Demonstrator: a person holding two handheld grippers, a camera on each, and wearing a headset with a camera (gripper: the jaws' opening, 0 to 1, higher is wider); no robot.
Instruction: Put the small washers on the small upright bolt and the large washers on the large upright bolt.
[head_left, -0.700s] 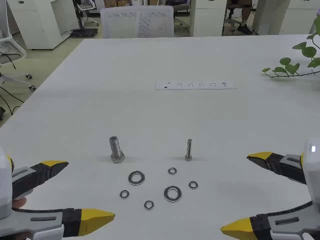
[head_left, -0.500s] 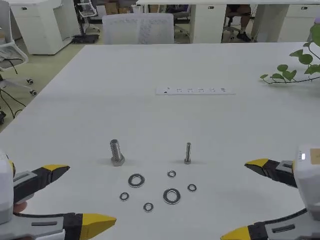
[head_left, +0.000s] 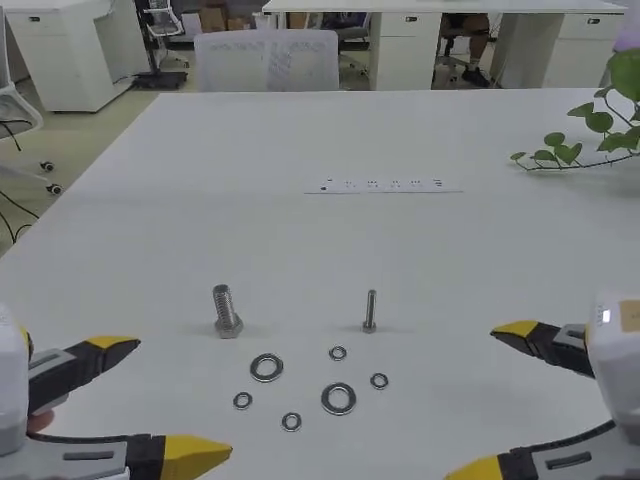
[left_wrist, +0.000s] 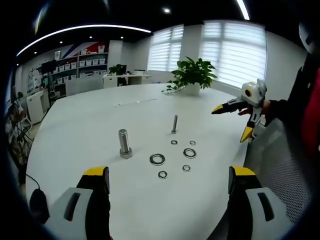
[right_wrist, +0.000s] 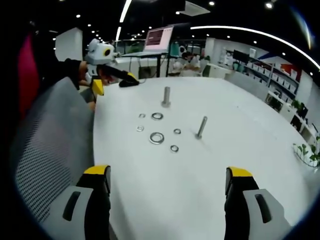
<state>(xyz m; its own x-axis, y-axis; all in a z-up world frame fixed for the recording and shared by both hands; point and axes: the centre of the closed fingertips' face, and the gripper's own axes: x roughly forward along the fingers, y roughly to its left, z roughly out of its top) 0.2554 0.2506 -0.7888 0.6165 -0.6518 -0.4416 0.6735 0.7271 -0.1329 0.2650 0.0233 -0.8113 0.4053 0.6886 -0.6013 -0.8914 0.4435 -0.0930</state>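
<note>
At bottom left the left tool (head_left: 170, 398) and at bottom right the right tool (head_left: 478, 400) hover spread and empty, as before. Two large washers (head_left: 339, 398) and four small washers (head_left: 291, 421) lie unmoved on the surface (head_left: 430, 260) at lower centre. Just behind them stand the large bolt (head_left: 226, 312) and the small bolt (head_left: 370, 312).

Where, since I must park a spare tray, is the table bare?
Bare: the wide stretch of table between the power strip and the large bolt and small bolt; also right of the small bolt in the head view. Crowded: the washers just before the bolts.
</note>
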